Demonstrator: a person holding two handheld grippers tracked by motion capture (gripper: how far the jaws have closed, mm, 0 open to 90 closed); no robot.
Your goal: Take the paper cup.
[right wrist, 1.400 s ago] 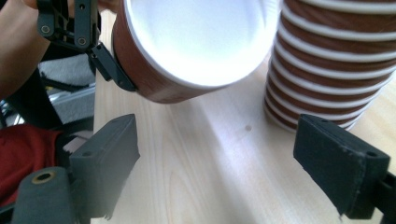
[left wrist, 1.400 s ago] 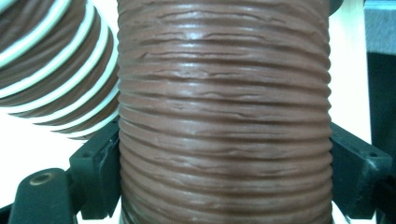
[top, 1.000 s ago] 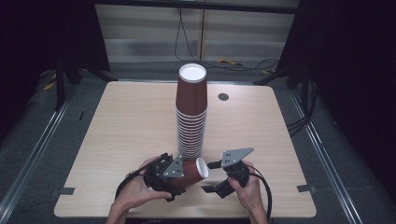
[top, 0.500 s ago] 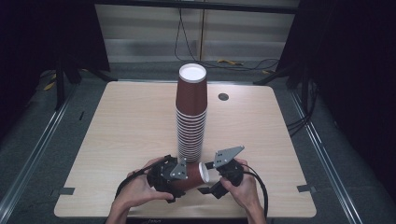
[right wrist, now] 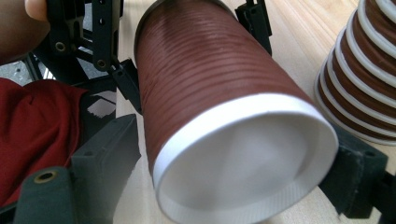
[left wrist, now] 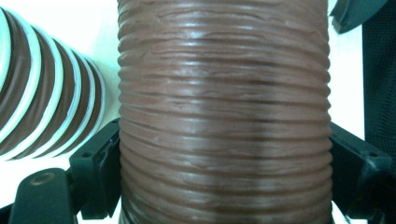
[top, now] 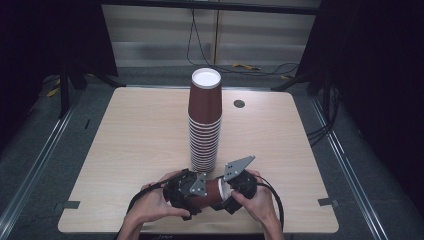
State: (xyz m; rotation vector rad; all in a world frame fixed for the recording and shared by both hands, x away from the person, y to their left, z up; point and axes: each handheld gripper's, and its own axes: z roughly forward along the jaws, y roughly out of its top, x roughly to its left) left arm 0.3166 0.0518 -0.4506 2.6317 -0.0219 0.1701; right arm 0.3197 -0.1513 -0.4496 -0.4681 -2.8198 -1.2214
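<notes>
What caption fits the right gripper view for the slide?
Brown ribbed cup lying sideways, white rim toward the camera, between the right tongs, cup stack beside it.

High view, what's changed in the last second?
The right gripper moved left, closing in on the cup's white end; its jaws now flank that end. The left gripper stayed clamped on the cup, and the stack stood unmoved.

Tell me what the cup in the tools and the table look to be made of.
Brown cup: likely paper, with a ribbed, slightly glossy wall and a matte white rolled rim. Table: pale wood or wood-look laminate, with faint grain; which one is unclear.
</notes>
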